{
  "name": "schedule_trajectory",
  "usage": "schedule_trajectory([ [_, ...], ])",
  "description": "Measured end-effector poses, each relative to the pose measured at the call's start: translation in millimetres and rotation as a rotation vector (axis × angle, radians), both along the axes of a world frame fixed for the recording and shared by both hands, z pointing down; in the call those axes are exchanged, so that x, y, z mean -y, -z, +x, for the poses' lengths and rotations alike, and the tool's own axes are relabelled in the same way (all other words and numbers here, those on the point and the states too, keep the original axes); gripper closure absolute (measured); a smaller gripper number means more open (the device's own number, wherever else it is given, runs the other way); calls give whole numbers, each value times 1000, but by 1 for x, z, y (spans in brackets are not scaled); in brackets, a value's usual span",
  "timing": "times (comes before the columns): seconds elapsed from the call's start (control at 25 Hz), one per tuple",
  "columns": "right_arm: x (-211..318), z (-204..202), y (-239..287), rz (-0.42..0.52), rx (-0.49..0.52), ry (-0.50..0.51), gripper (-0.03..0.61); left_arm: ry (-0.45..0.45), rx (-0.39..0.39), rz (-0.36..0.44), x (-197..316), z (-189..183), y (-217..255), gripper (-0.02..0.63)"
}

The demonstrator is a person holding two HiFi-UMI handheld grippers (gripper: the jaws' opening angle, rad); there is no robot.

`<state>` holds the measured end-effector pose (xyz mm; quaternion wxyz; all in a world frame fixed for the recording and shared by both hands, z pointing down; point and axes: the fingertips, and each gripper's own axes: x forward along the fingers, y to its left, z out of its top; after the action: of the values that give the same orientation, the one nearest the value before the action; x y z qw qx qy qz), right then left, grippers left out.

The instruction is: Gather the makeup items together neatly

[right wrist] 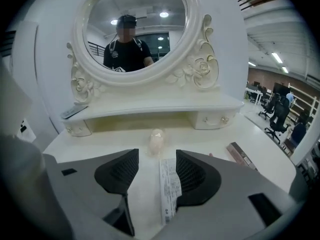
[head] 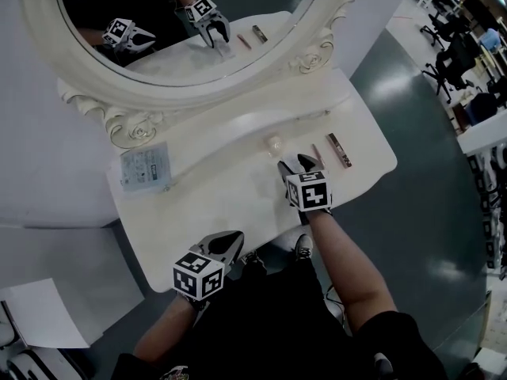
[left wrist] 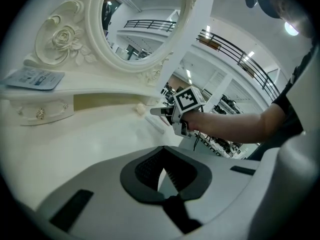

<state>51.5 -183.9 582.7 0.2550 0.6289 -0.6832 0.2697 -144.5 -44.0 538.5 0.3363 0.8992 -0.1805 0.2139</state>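
On the white vanity table [head: 206,204] lie a pale egg-shaped sponge [head: 273,143], a thin pink stick [head: 318,155] and a long brown box [head: 339,150]. My right gripper [head: 299,165] hovers just in front of them, open. In the right gripper view a white printed tube [right wrist: 168,186] lies between the jaws [right wrist: 157,159], close to the right pad, with a clear gap to the left pad. The sponge [right wrist: 156,140] is straight ahead and the brown box [right wrist: 241,155] to the right. My left gripper [head: 228,242] rests near the table's front edge, shut and empty [left wrist: 165,153].
A big oval mirror [head: 182,22] in a carved frame stands at the back over a raised shelf. A blue-white packet [head: 146,166] lies on the shelf's left end. The table's curved front edge is close to the left gripper. Grey floor lies to the right.
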Motion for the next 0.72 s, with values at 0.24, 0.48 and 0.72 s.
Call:
schedule_trajectory([
  [0.24,42,-11,-19,-83,32,1,333,56,10,-18,5,-22,-7,604],
  [0.48,63,-9,-33,-157,-34,-35,347,112,13,-42,12,-41,-14,604],
  [0.72,60,-27,-28,-126,-69,26,426,125,1,-56,16,-45,-16,604],
])
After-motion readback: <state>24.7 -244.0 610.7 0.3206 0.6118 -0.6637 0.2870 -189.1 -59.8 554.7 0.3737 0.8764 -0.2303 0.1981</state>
